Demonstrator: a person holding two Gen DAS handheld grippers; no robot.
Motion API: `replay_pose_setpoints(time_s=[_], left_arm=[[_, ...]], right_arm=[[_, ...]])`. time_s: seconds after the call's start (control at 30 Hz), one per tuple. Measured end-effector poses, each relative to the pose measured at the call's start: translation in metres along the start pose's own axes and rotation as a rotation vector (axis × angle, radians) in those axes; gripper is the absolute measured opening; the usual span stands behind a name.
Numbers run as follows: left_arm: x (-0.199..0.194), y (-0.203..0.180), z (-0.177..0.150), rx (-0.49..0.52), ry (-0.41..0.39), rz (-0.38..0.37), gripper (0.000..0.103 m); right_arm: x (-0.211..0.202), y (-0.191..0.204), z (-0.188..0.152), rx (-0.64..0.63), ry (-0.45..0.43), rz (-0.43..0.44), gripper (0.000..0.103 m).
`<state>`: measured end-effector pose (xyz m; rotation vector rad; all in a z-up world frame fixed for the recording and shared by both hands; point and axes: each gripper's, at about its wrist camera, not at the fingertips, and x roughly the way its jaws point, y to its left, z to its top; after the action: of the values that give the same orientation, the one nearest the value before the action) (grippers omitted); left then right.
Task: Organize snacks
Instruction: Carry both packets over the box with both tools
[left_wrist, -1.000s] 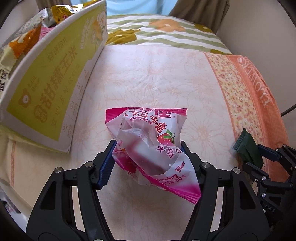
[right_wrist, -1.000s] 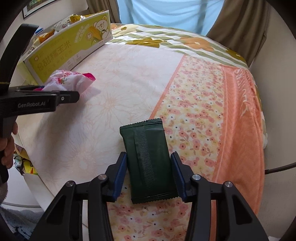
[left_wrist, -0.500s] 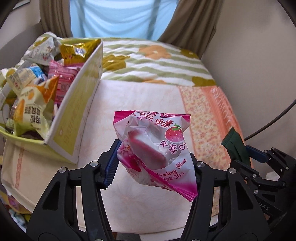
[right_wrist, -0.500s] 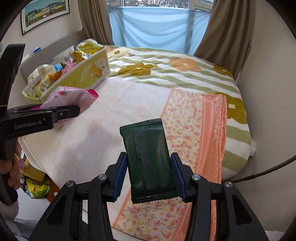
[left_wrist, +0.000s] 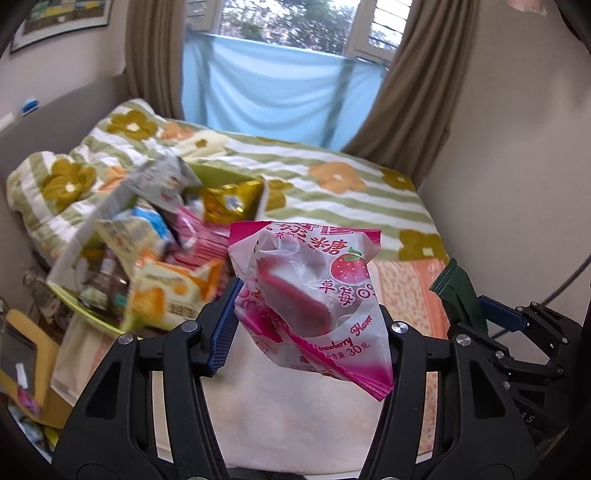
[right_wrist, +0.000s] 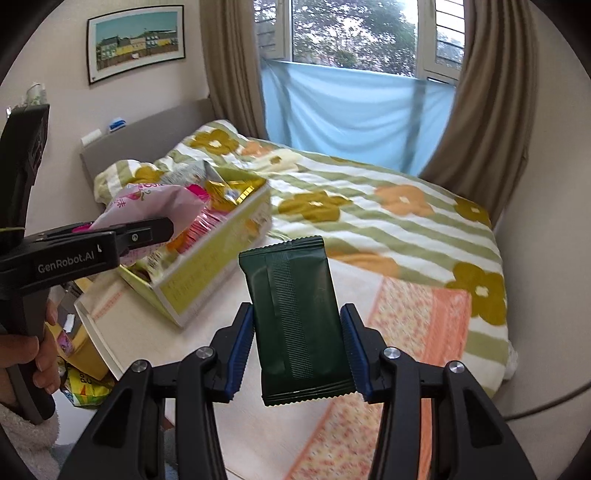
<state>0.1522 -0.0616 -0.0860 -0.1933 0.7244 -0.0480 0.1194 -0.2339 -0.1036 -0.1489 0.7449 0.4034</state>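
- left claw (left_wrist: 306, 325) clamped on pink strawberry candy bag (left_wrist: 314, 291), bag held in the air above the bed (left_wrist: 332, 192)
- right claw (right_wrist: 297, 350) clamped on dark green packet (right_wrist: 295, 317), upright, also off the bed
- yellow-green snack box (right_wrist: 207, 273) beyond, on the bed's left side, crammed with mixed snack packs
- window (right_wrist: 354, 33) with blue cloth and brown curtains at back

A framed townscape picture (right_wrist: 136, 41) hangs left of the window (right_wrist: 354, 33); brown curtains (right_wrist: 491, 110) flank it, pale blue cloth (right_wrist: 354, 107) draped below.
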Motion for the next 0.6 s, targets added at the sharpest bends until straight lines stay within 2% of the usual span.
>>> replay_pose_setpoints(time_s=[0.23, 0.47, 0.6], left_arm=[[-0.005, 0.079, 0.033, -0.031, -0.007, 0.049, 0.053], [0.022, 0.167, 0.063, -0.022, 0.071, 0.053, 0.053], [0.047, 0.209, 0.074, 0.012, 0.129, 0.025, 0.053]], right_arm=[[0.030, 0.053, 0.050, 0.006, -0.022, 0.087, 0.044], [0.076, 0.109, 0.088, 0.083, 0.014, 0.113, 0.044], [0.100, 0.135, 0.103, 0.137, 0.045, 0.083, 0.044]])
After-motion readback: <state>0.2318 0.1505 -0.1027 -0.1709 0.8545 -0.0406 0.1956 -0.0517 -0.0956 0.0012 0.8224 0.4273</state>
